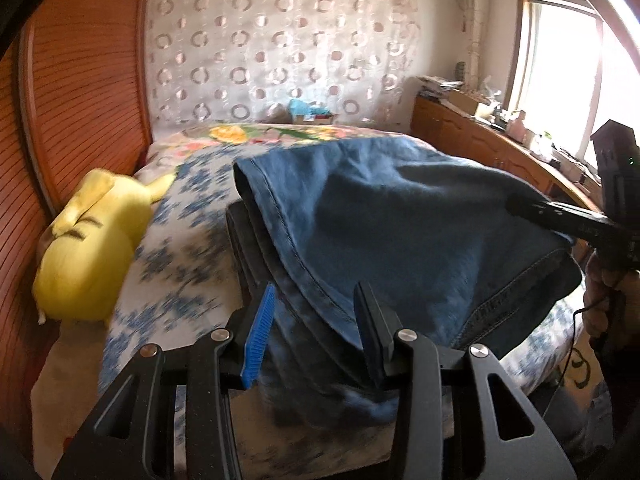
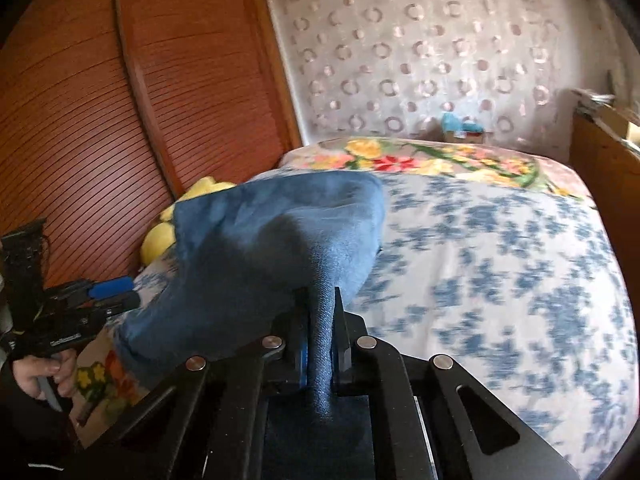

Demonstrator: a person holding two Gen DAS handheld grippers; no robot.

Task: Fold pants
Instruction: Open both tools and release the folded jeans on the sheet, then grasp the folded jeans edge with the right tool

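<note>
Blue denim pants (image 1: 400, 232) hang lifted over the bed (image 1: 180, 240), with a stitched hem at the upper left. My left gripper (image 1: 316, 300) is open, its jaws wide apart with a fold of the pants between them. My right gripper (image 2: 322, 304) is shut on a bunched fold of the pants (image 2: 256, 240) and holds it above the bed (image 2: 500, 280). The right gripper also shows at the right edge of the left wrist view (image 1: 516, 204), pinching the pants. The left gripper shows at the left of the right wrist view (image 2: 128, 292).
A yellow plush toy (image 1: 92, 252) lies at the bed's left side against a wooden slatted wardrobe (image 1: 80, 100). A wooden counter with clutter (image 1: 500, 128) runs along the right under a window. A curtain with ring patterns (image 1: 280, 48) hangs behind the bed.
</note>
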